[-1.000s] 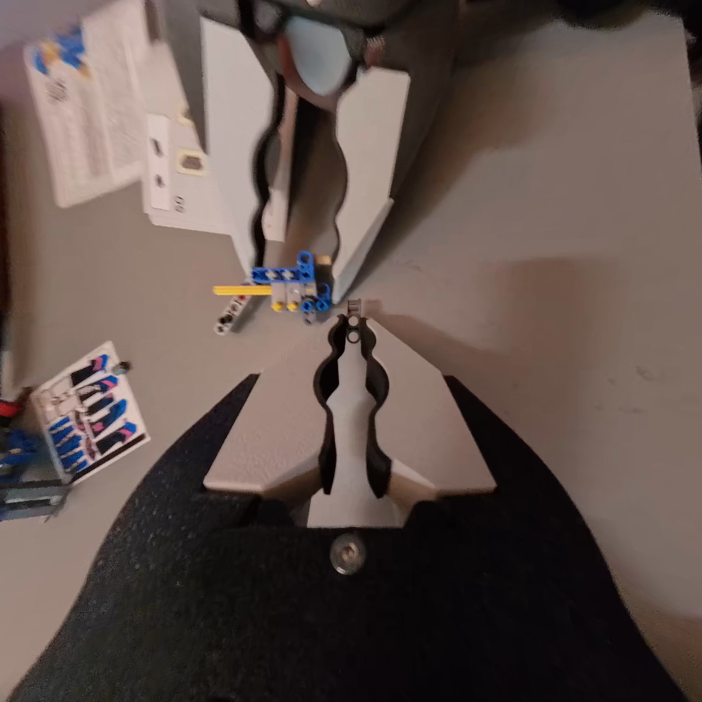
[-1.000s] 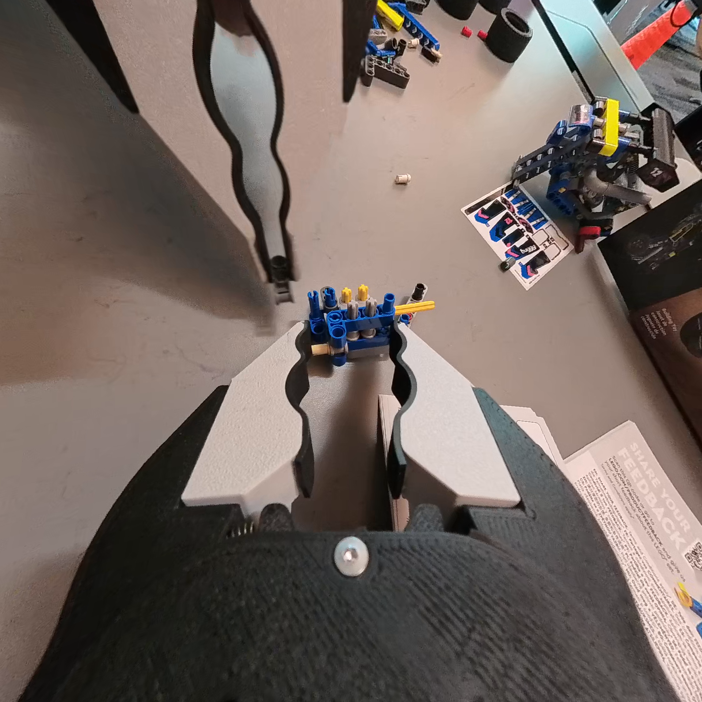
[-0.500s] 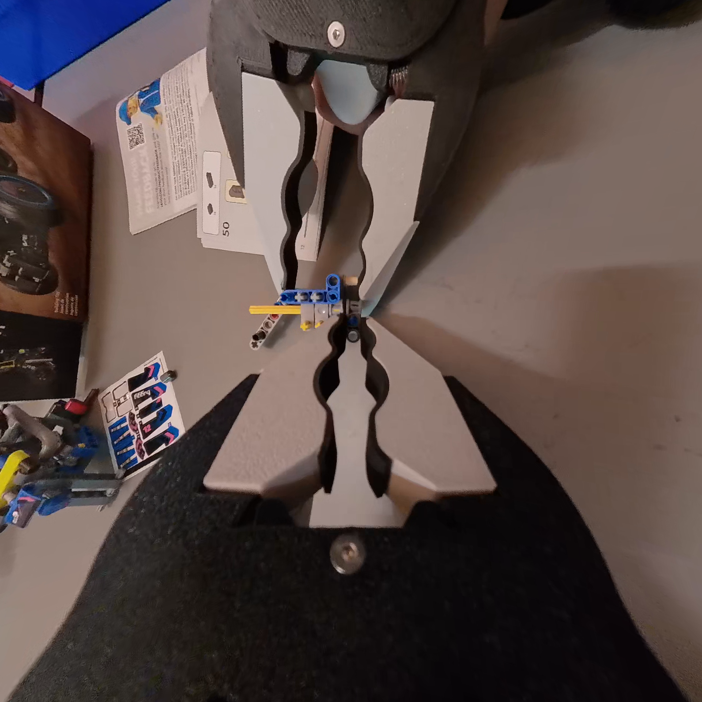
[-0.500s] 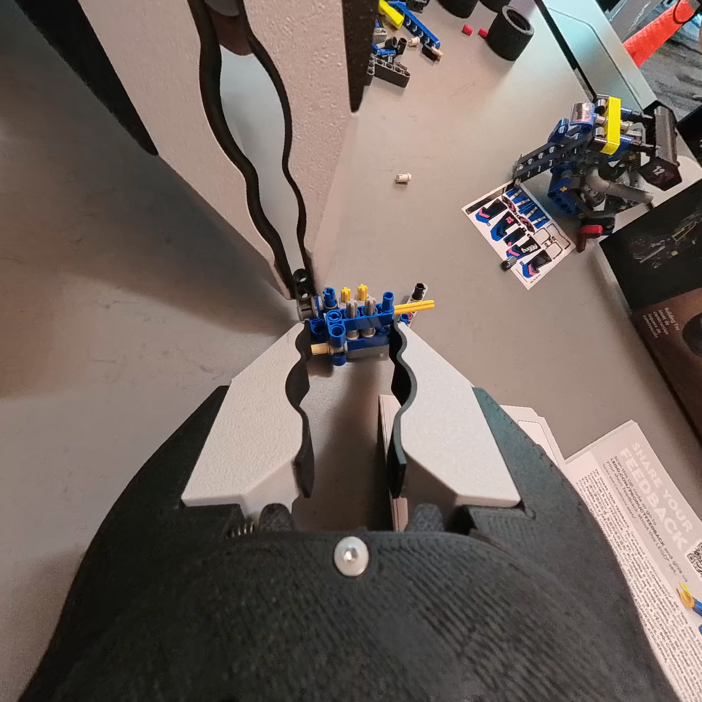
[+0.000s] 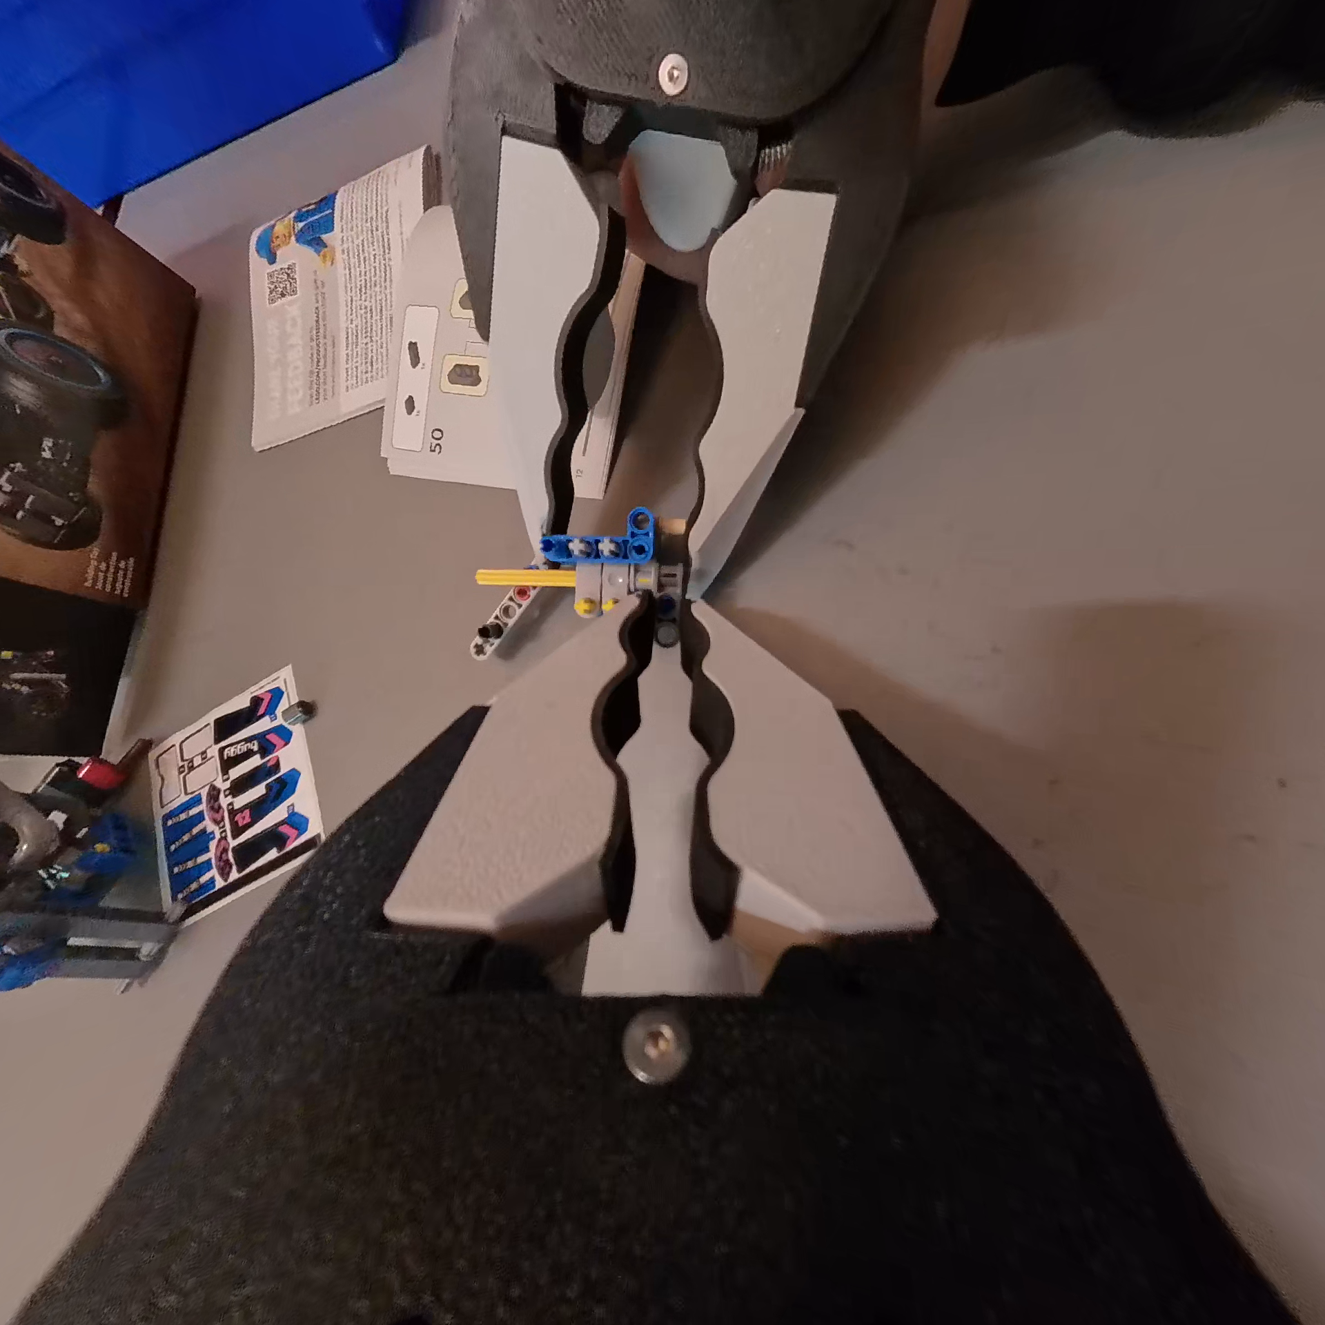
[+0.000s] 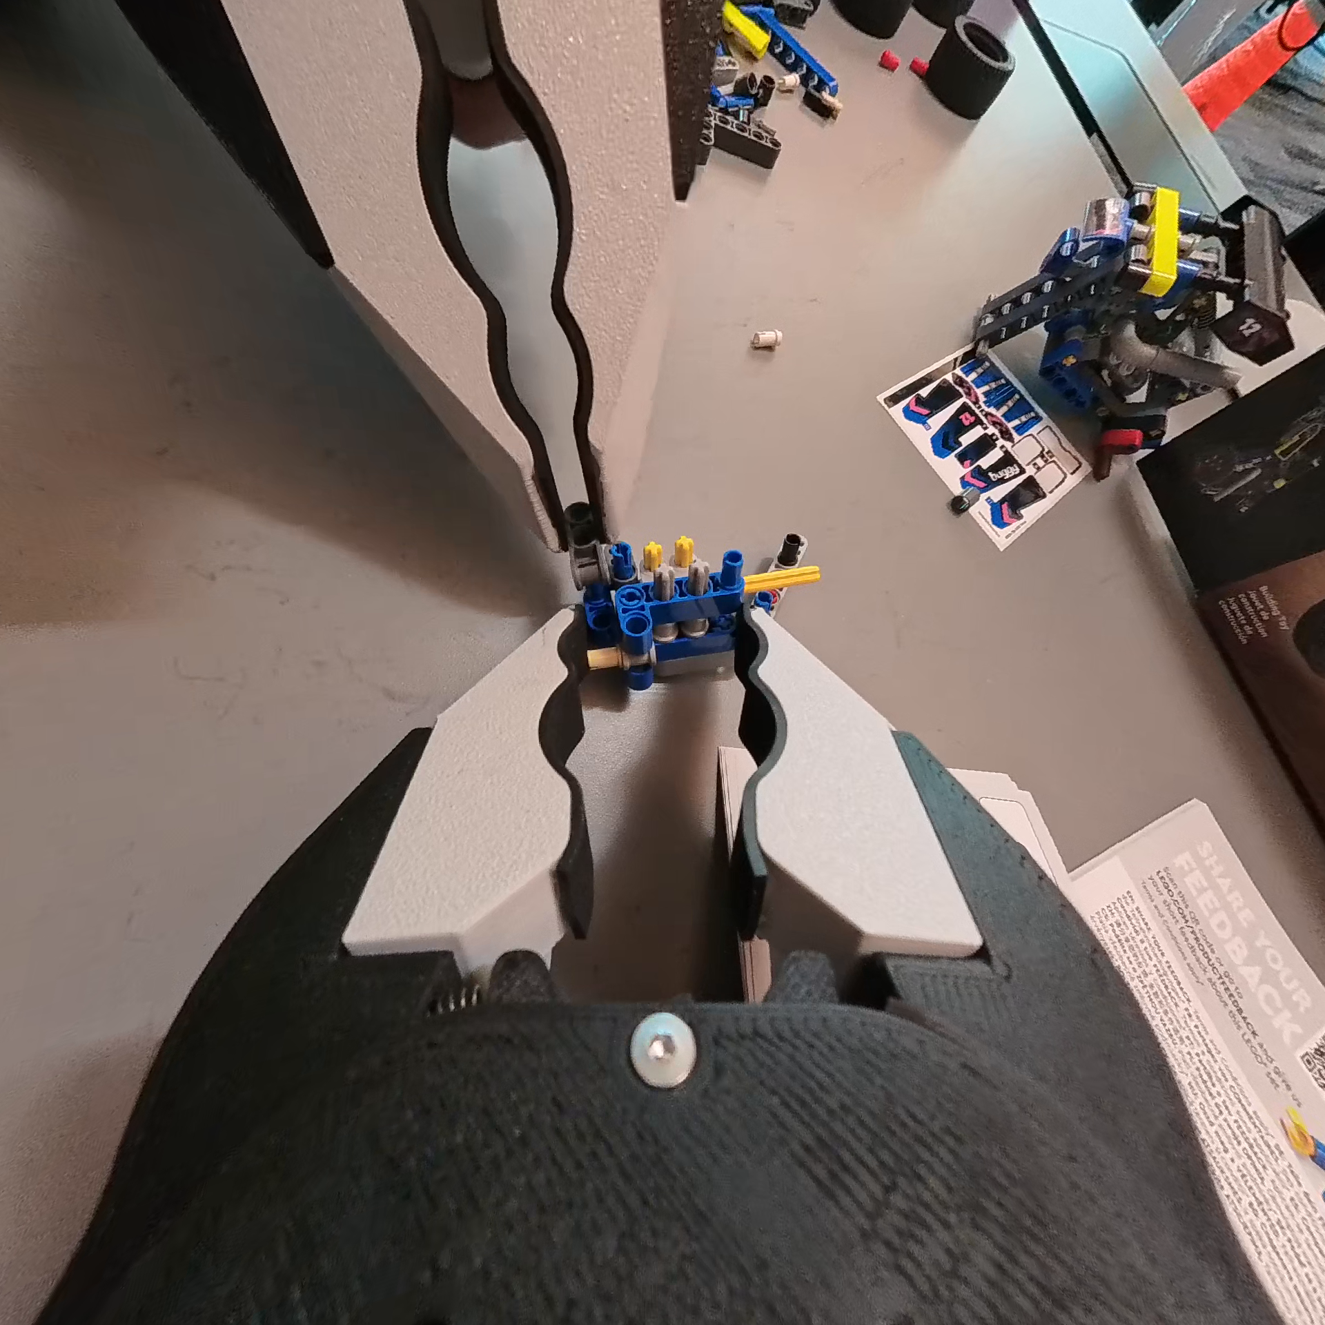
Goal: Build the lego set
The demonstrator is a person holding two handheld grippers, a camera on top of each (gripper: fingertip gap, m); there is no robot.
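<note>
My right gripper (image 6: 659,631) is shut on a small blue and grey Technic sub-assembly (image 6: 667,609) and holds it by its two ends just above the grey table; a yellow axle (image 6: 781,576) sticks out of its right side. My left gripper (image 5: 663,618) is shut on a small dark grey connector (image 5: 667,632). It comes in from the opposite side, and the connector (image 6: 584,548) touches the sub-assembly's (image 5: 609,566) left end. The two grippers' tips almost meet.
A grey beam with a black pin (image 5: 505,627) lies beside the sub-assembly. A sticker sheet (image 6: 982,444), a partly built blue model (image 6: 1147,301), the set's box (image 6: 1255,538), an instruction booklet (image 5: 430,401) and a leaflet (image 6: 1219,968) lie around. Loose parts (image 6: 760,79) and a tyre (image 6: 968,64) are farther off. The tips of both grippers are at nearly the same place.
My left gripper has moved in with the connector from a short gap away until it touches the sub-assembly's end. My right gripper has held still.
</note>
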